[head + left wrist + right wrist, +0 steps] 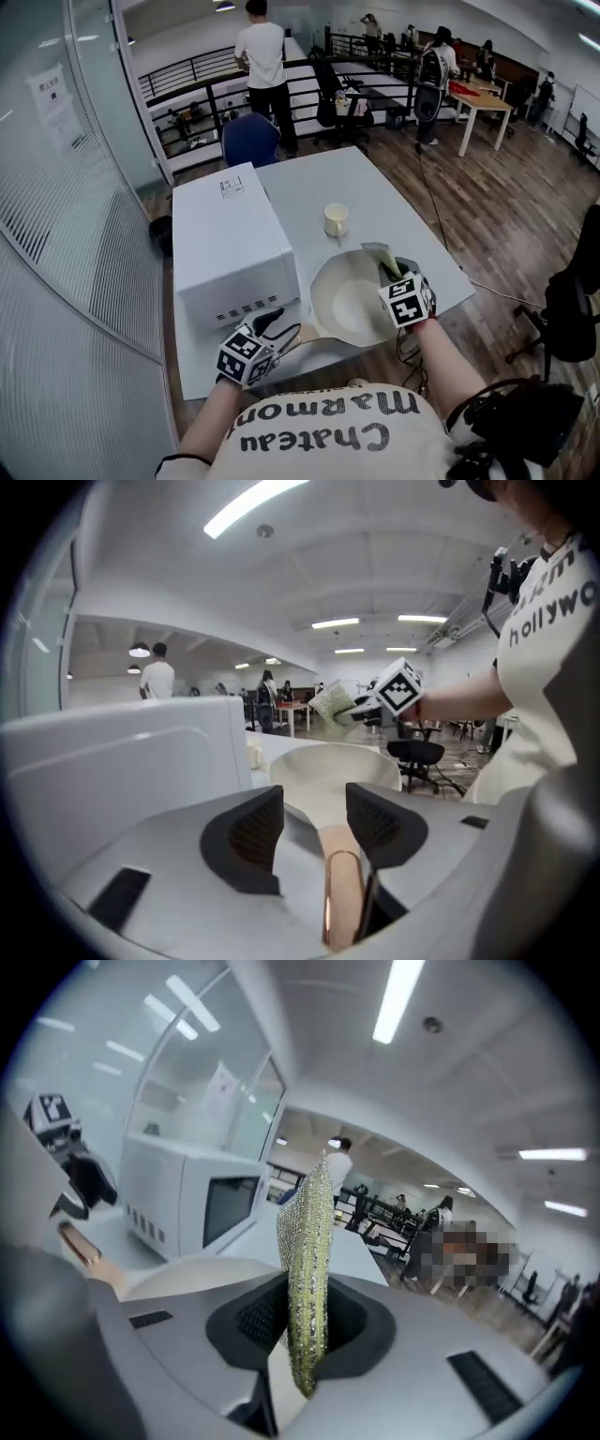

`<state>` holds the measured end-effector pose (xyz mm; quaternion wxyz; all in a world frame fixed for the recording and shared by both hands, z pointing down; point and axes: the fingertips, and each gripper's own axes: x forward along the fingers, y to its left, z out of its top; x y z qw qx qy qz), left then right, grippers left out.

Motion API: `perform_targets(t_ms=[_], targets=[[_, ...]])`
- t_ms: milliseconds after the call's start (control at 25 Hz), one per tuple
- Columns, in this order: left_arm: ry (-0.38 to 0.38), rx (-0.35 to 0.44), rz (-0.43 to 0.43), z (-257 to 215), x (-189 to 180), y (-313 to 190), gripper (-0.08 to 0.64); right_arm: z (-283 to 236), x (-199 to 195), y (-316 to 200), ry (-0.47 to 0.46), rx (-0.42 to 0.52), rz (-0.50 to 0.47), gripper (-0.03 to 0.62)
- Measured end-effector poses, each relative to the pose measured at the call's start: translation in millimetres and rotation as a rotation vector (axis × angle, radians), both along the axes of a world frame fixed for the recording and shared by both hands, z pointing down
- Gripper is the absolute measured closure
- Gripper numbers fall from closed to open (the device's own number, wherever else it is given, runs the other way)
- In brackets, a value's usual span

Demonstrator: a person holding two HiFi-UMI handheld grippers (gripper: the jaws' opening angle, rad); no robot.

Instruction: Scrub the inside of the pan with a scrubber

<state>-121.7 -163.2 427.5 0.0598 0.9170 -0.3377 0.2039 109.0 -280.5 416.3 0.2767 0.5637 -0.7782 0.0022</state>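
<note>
table (309, 183): pan (349, 298) lies near its front edge; a hard shove could push it off
microwave (234, 239): just beside the pan, could get knocked
pan: unheld, likely to skid or spin once scrubbed
left gripper (314, 822): jaws parted, handle (342, 892) between them, no pad pressing
right gripper (305, 1321): clamped on the scrubber (307, 1260), over the pan's rim
scrubber: pinched by its lower end; may fold or slip out

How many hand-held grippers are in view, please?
2. The left hand-held gripper sits at the near edge of the table, open around the pan handle. The right hand-held gripper is above the right rim of the pan, shut on the scrubber. Neither is hidden.
</note>
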Motion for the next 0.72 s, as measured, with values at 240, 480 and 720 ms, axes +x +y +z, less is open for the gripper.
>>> perform_targets(t_ms=[240, 480, 720], targets=[[0.315, 0.13, -0.129, -71.8, 31.2, 8.7, 0.489, -64.2, 4.7, 86.7, -0.357, 0.147, 0.106, 0.54], [0.394, 0.048, -0.074, -73.2, 73.7, 56.1, 0.557, -63.2, 8.0, 125.3, -0.479, 0.184, 0.117, 0.54], [0.312, 0.034, -0.149, -58.3, 78.5, 82.6, 0.557, -67.0, 21.8, 147.0, -0.53, 0.177, 0.103, 0.54]])
